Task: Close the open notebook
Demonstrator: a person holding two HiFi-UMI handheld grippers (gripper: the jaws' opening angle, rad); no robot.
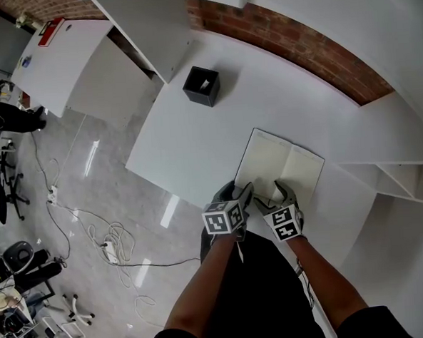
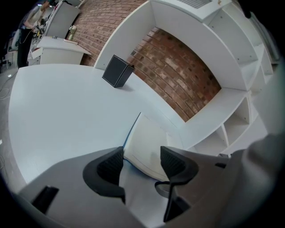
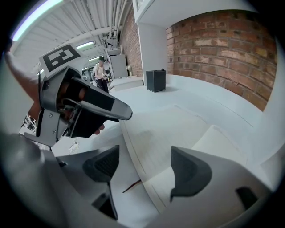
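The open notebook [image 1: 279, 166] lies with blank cream pages up at the near edge of the white table [image 1: 188, 141]. My left gripper [image 1: 244, 193] is open at the book's near left corner. In the left gripper view that corner of the notebook [image 2: 147, 140], with a blue cover edge, sits between the spread jaws of this gripper [image 2: 141, 162]. My right gripper [image 1: 280, 194] is open at the near edge by the spine. In its own view this gripper [image 3: 144, 167] straddles the notebook [image 3: 178, 129] and a thin red ribbon [image 3: 132, 185]. The left gripper [image 3: 84, 107] shows close beside it.
A black open box [image 1: 201, 85] stands at the far side of the table, also seen as the black box [image 2: 117, 71] from the left gripper. White shelves [image 1: 387, 179] flank the right, a brick wall [image 1: 296, 41] runs behind. Cables [image 1: 105, 239] lie on the floor to the left.
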